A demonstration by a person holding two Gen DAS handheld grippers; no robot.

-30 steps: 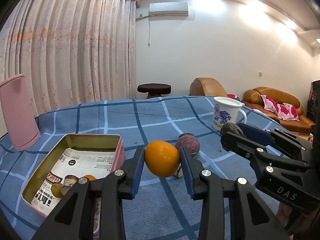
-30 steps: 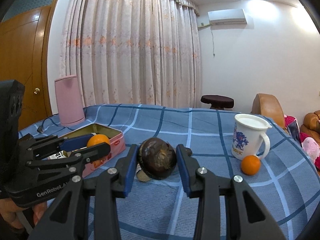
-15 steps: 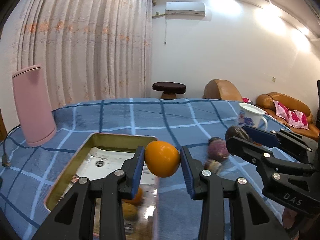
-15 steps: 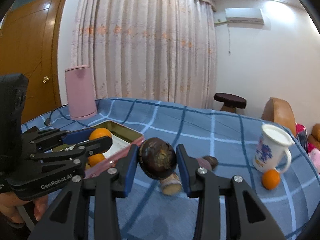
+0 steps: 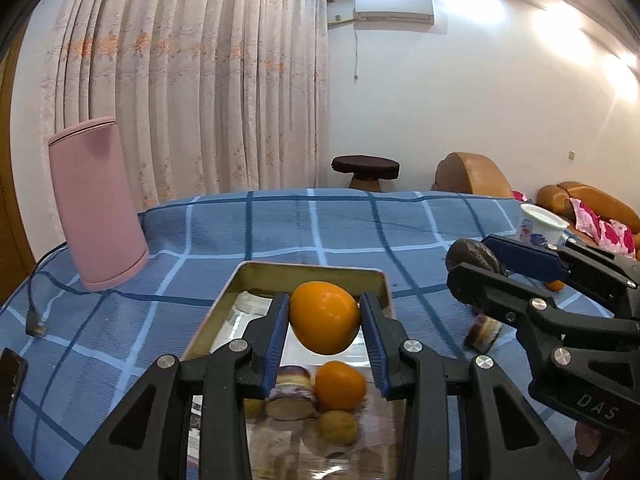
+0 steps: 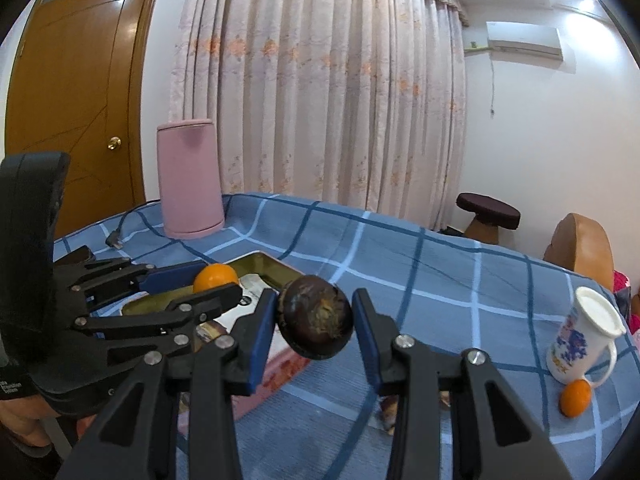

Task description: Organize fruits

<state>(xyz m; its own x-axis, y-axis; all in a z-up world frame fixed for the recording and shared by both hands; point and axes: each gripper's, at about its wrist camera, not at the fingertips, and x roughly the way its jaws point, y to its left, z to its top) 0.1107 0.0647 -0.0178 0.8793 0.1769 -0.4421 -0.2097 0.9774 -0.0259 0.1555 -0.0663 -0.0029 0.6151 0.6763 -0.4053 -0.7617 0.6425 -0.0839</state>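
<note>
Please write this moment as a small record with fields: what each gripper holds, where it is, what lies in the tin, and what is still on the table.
left gripper: shut on orange, held above the tin tray
right gripper: shut on dark brown fruit, beside the tray, over the blue checked tablecloth
in tray: second orange, cut purple piece, small yellowish fruit
still on cloth: small orange beside white mug
</note>
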